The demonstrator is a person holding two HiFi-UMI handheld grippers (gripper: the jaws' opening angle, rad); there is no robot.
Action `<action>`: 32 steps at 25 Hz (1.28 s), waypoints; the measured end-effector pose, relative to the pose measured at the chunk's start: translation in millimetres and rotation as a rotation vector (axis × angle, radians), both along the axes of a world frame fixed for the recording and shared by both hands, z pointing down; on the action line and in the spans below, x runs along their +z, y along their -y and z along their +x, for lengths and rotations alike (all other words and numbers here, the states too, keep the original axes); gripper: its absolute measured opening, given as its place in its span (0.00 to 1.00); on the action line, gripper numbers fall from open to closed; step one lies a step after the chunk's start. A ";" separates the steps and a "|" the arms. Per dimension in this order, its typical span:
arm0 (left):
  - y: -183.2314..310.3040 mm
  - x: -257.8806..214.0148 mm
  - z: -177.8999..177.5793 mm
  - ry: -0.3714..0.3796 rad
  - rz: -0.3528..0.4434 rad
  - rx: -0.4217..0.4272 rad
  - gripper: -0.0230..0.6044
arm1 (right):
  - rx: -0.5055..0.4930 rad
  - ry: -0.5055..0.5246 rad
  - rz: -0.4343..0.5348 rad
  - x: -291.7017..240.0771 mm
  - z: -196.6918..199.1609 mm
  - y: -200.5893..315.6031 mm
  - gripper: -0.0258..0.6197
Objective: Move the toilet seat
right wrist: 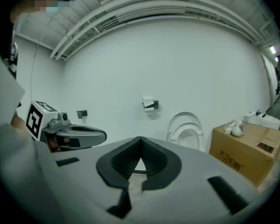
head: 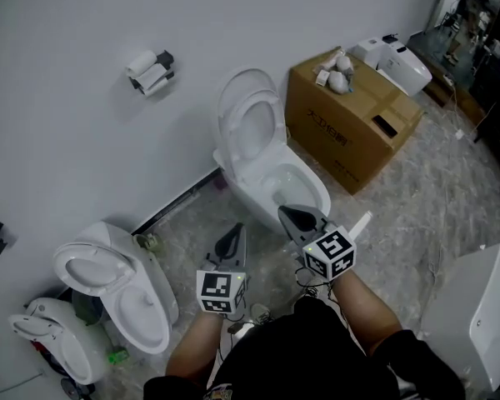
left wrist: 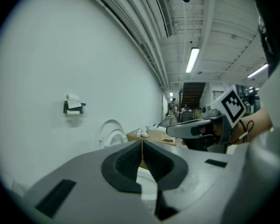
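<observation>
- Toilet seat [head: 272, 123] stands raised against its lid, at the far side of the white toilet [head: 296, 192], by the wall.
- Right gripper [head: 288, 215] is at the bowl's near rim, jaws pressed together, nothing held.
- Left gripper [head: 233, 236] is left of the toilet, over the floor, jaws closed, empty.
- Cardboard box [head: 350, 119] sits right of the toilet; second toilet [head: 121, 294] is near left.
</observation>
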State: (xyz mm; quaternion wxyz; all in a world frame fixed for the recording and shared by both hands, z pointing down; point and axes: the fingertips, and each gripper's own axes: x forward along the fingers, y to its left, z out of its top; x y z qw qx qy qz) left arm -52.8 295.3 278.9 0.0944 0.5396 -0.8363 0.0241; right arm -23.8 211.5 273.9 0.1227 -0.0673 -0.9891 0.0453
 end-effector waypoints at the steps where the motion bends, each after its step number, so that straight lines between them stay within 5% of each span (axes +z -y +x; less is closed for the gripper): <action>1: 5.9 -2.2 10.6 0.001 0.000 0.022 0.05 | 0.022 0.004 0.002 -3.4 12.0 6.6 0.05; 7: 40.3 -20.1 66.4 0.023 0.028 0.082 0.05 | 0.096 0.032 0.034 -21.8 79.9 46.5 0.05; 20: 79.5 -14.1 207.9 0.063 -0.024 -0.013 0.05 | 0.016 0.065 0.033 -32.2 217.9 98.2 0.05; 32: 78.0 -6.5 269.0 -0.050 -0.016 -0.095 0.05 | -0.055 0.090 0.017 -28.3 276.4 99.2 0.05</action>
